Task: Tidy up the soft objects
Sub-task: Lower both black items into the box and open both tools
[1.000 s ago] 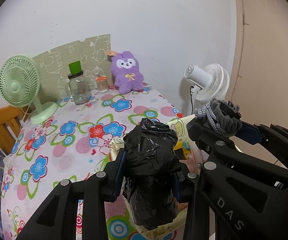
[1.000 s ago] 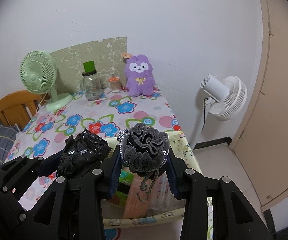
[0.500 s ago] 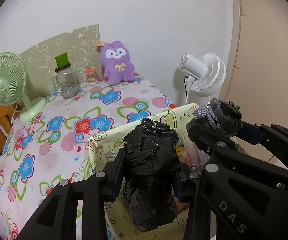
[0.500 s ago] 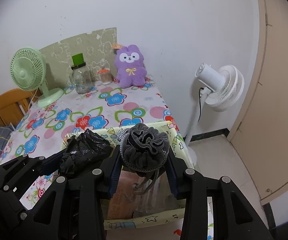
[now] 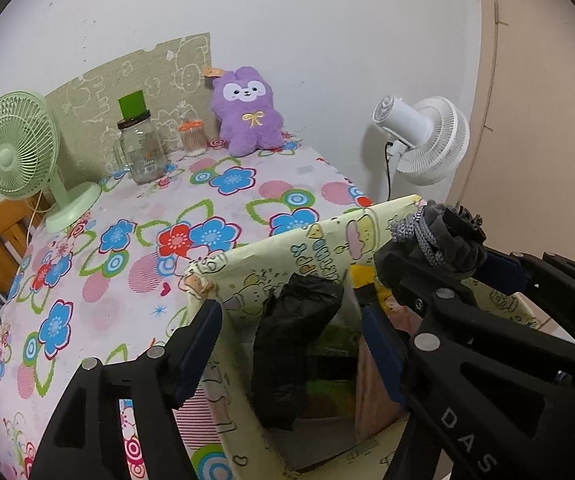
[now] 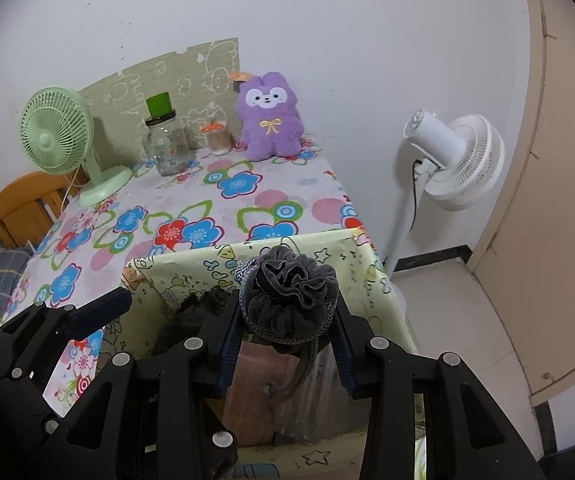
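Left gripper (image 5: 293, 340): jaws have just been opening and are now standing wide apart. The black plastic bundle (image 5: 293, 344) is sitting between them but touching neither pad; it is resting inside the yellow cartoon-print box (image 5: 271, 252), leaning toward the box's far wall.

Right gripper (image 6: 287, 326): jaws are pinching the grey drawstring pouch (image 6: 287, 300) on both sides, w/ its cord hanging down below the pads. The pouch is hovering over the open top of the box, above a brownish packet (image 6: 253, 392) and some clear wrapping inside.

Box: it is standing at the near right corner of the table, on the flowered tablecloth (image 5: 135, 240).

Background, far end of table: a green desk fan (image 5: 19, 148) is standing at left, a glass jar (image 5: 141, 152) w/ a green cup on its lid next to it, then a small orange-capped container (image 5: 193, 138), and a purple plush toy (image 5: 249, 112) is leaning against the wall. A white floor fan (image 6: 453, 156) is standing beside the table at right, near a beige door. A wooden chair (image 6: 19, 208) is showing at the left edge.
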### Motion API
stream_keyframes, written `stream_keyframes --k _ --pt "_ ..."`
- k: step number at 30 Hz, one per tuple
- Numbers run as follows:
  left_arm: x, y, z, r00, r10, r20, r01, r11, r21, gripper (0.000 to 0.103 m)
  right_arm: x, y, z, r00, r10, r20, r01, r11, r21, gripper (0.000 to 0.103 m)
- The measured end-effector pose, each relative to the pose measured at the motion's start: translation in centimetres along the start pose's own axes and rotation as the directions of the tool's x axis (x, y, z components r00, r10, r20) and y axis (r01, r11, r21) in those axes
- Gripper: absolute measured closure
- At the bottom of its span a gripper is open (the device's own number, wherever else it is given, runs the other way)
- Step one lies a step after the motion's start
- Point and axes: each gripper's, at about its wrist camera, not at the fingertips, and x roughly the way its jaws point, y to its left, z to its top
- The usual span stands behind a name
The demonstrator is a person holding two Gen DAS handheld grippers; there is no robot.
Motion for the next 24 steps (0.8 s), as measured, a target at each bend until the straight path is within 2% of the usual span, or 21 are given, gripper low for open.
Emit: stream_keyframes --k 4,8,11,12,15,24 --pt "0.0 0.2 0.0 1.000 -0.015 -0.005 0.015 1.000 0.007 0.027 0.7 0.3 0.0 1.000 0.021 -0.012 -0.021 1.000 0.006 0.059" --pt "-0.1 0.0 0.0 0.999 -0.035 -0.012 0.035 0.999 0.024 0.020 1.3 0.3 0.1 0.999 0.033 -0.022 -0.033 0.999 0.019 0.059" --pt "0.0 -0.1 0.1 1.000 -0.028 -0.013 0.028 0.999 0.028 0.020 1.7 0.3 0.1 0.999 0.038 -0.033 -0.037 0.999 0.028 0.057" --pt "0.0 -0.1 0.1 0.999 -0.030 -0.013 0.030 0.999 0.028 0.020 1.8 0.3 0.1 0.999 0.038 -0.033 -0.037 0.999 0.029 0.055" --pt "0.1 -0.1 0.1 0.999 -0.033 -0.013 0.033 0.999 0.026 0.019 1.8 0.1 0.1 0.999 0.041 -0.034 -0.040 0.998 0.042 0.041" --pt "0.1 -0.2 0.2 0.999 -0.030 -0.010 0.030 0.999 0.025 0.015 1.4 -0.3 -0.1 0.999 0.033 -0.027 -0.032 0.998 0.056 0.034"
